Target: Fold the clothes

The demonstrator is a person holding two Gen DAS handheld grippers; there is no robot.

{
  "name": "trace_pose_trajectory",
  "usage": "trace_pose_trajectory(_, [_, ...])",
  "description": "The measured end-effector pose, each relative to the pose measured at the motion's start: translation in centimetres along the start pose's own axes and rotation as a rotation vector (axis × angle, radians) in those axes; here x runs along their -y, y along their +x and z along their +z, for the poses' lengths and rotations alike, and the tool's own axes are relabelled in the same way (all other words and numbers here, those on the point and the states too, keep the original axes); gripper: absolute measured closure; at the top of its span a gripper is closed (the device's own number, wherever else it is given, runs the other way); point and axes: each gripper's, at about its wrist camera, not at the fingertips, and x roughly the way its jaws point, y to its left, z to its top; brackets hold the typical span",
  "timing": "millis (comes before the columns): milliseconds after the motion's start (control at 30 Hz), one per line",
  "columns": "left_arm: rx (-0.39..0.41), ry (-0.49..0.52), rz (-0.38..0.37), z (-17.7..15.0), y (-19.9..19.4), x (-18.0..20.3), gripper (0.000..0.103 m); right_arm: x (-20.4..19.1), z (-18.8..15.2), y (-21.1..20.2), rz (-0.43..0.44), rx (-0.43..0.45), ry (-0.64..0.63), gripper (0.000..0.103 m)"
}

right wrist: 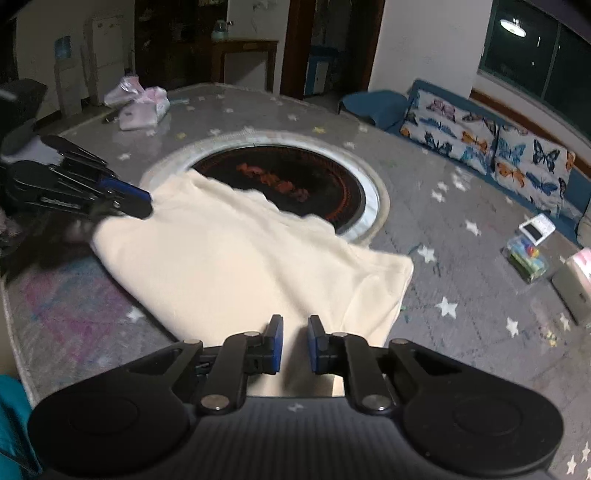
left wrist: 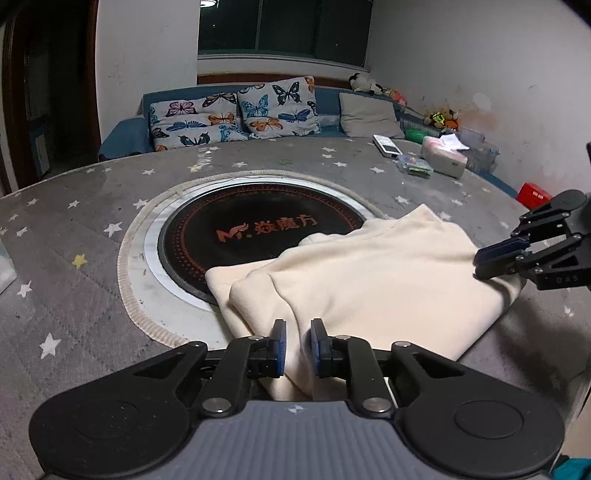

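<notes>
Two grippers are working on this one, both sitting right at the near edge of the cream garment (left wrist: 369, 273). Looking through the left wrist camera, the left gripper (left wrist: 297, 345) is pinching a bunched-up ridge of the fabric between its blue pads (left wrist: 279, 347), with cloth filling the narrow gap, so it's gripping the garment. Over in the right wrist view, the right gripper (right wrist: 294, 341) is sitting over its own edge of the same cloth with fabric running between its fingers, also looking clamped on it, though that frame is a bit blurry. From the left camera its fingers are looking nearly closed at the garment's right corner. The garment itself is lying folded on the round table (left wrist: 92, 295), which is wearing a grey cover with white stars, and its far edge is draping over part of the black cooktop (left wrist: 258, 225) set into the middle of the table. Further back on the right, a remote (left wrist: 386, 146), a small clear box (left wrist: 415, 166) and a pink tissue pack (left wrist: 445, 157) are sitting near the table rim. Beyond all that, butterfly cushions (left wrist: 236, 110) are leaning on a blue sofa (left wrist: 122, 136) under a dark window (left wrist: 284, 27).
</notes>
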Motion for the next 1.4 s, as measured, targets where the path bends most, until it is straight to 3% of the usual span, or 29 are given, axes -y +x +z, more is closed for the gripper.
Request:
trace_pose_trajectory(167, [0.001,-0.005,-0.004,0.5,-0.2,-0.2,0.084,0.4,0.6,0.2,0.005,0.011,0.003,0.091])
trace_pose_trajectory(433, [-0.015,0.048,0.05,1.9,1.5,-0.4,0.084,1.3,1.8,2.2,0.0,0.005,0.002,0.091])
trace_pose_trajectory(667, [-0.03,0.07,0.025,3.8,3.9,0.3,0.084,1.8,4.4,3.5,-0.002,0.041,0.009,0.091])
trace_pose_trajectory(833, [-0.041,0.094,0.0,5.2,6.2,1.2,0.084,2.6,5.3,6.4,-0.012,0.011,0.04,0.091])
trace_pose_trajectory(1067, [-0.022,0.098,-0.027,6.2,6.8,1.7,0.083,3.0,6.0,6.4,-0.004,0.044,0.067,0.091])
trace_pose_trajectory(1400, [-0.043,0.116,-0.009,6.7,8.2,2.1,0.077,2.5,6.9,6.6,0.012,0.074,0.076,0.091])
